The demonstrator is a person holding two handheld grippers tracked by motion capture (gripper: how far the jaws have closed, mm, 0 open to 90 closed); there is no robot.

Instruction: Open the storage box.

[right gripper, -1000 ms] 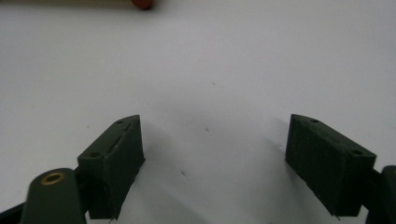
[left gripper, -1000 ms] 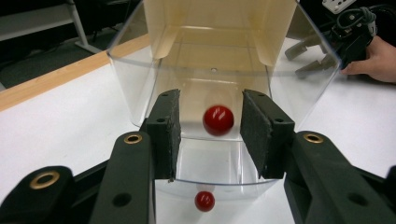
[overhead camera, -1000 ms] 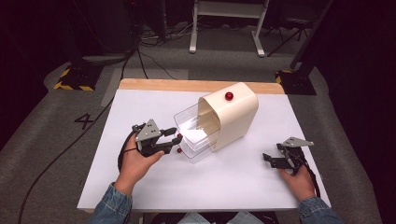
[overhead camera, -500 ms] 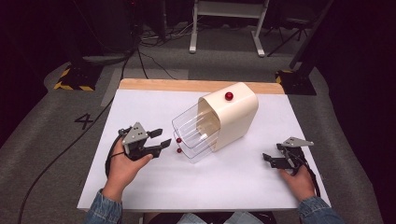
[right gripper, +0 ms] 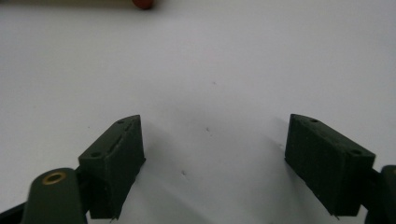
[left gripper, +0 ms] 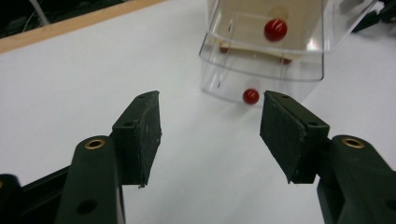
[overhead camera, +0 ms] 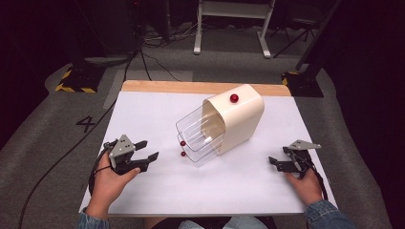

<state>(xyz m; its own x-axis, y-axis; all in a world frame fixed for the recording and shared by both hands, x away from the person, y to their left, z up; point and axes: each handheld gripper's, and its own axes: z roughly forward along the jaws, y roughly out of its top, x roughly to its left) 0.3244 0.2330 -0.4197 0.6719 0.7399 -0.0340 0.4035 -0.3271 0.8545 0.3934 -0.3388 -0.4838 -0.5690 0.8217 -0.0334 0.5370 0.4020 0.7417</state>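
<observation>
Both hands rest low on the white surface, each gripping black tongs spread wide and empty: the left tongs point at the drawers, the right tongs sit well apart at the far side. Between them stands one cream rounded plastic cabinet with two clear plastic drawers pulled out (both look empty), and three small red round knobs.

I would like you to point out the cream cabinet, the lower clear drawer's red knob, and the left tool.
cream cabinet [overhead camera: 241, 119], high view, on its curved side wall.
lower drawer's red knob [left gripper: 251, 96], left gripper view, on the knob's front.
left tool [overhead camera: 143, 150], high view, midway between its fingertips.
</observation>
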